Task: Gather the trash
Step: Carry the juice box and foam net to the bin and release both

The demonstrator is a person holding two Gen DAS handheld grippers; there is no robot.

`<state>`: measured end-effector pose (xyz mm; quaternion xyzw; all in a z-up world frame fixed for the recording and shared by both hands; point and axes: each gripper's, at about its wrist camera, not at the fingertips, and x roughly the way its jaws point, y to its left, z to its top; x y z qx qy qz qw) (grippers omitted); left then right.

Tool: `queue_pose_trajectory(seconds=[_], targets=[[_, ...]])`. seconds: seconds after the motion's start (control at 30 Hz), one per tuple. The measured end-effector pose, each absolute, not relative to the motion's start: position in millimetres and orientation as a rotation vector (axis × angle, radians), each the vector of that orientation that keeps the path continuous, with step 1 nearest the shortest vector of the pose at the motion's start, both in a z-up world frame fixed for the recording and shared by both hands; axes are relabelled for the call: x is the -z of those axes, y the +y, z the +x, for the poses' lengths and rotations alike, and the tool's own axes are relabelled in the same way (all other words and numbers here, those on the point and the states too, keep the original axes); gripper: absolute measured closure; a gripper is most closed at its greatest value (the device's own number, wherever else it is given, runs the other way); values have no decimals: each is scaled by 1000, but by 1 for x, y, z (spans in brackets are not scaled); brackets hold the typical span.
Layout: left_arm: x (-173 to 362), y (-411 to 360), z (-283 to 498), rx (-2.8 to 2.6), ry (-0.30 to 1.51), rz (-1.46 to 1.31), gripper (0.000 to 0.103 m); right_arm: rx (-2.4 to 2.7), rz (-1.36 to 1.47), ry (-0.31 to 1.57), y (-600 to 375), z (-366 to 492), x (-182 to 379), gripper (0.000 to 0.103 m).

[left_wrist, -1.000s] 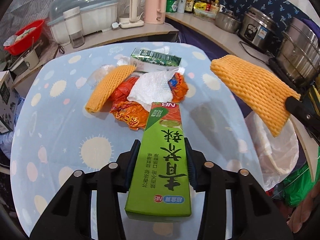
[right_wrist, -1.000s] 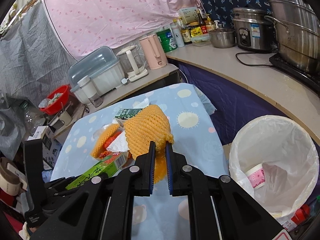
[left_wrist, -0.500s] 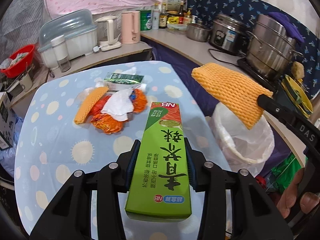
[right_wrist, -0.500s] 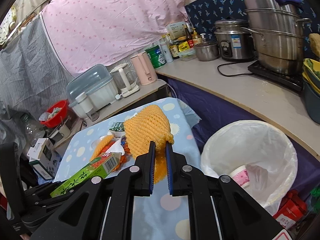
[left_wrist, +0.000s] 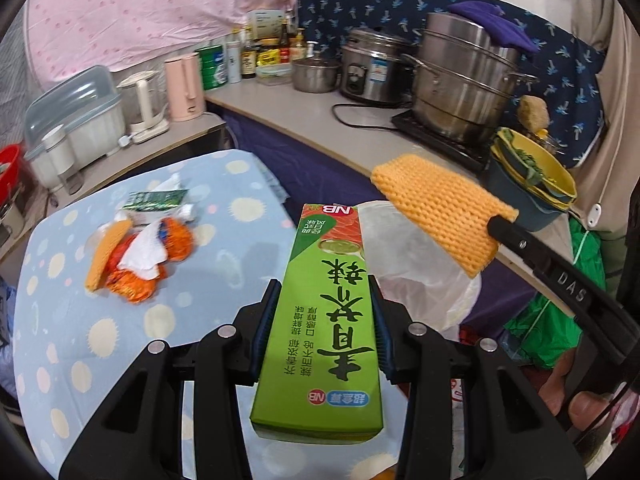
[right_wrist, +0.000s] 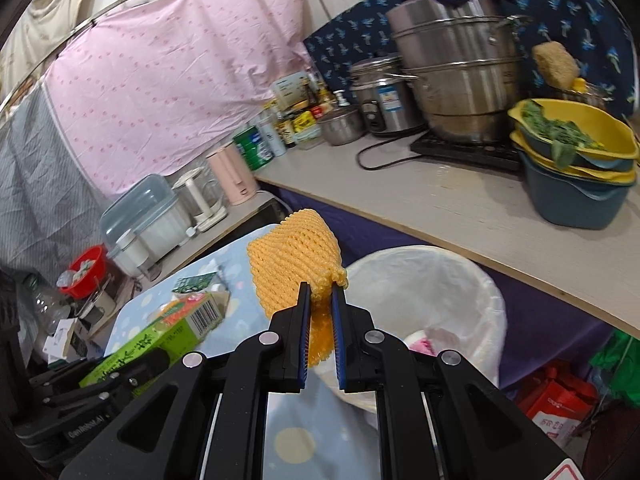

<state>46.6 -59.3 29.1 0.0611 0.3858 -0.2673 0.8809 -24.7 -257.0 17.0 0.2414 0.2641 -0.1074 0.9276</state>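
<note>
My left gripper is shut on a long green carton, held in the air past the table's right edge. My right gripper is shut on an orange foam fruit net, which also shows at the right of the left wrist view as the foam net. Below both hangs a bin lined with a white bag, the bin bag partly hidden by the carton. A pile of trash lies on the blue spotted table: another orange net, orange wrappers, white tissue and a small green box.
A counter behind the bin carries steel pots, a rice cooker, stacked yellow and blue basins and bottles. A kettle, pink jug and lidded dish rack stand on a lower shelf. Red and green bags lie on the floor near the bin.
Both grippers have swung right, away from the table's middle toward the bin, each keeping its load. The trash pile has slid to the left of the view and the bin has come under the carton.
</note>
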Motion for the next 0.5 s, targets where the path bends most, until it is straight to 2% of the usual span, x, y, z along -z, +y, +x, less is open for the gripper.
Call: queue_pose_trajectory(seconds=[0.5], targets=[[-4, -146, 67, 671, 885, 133, 63, 368, 544, 589, -318, -47, 19, 93]])
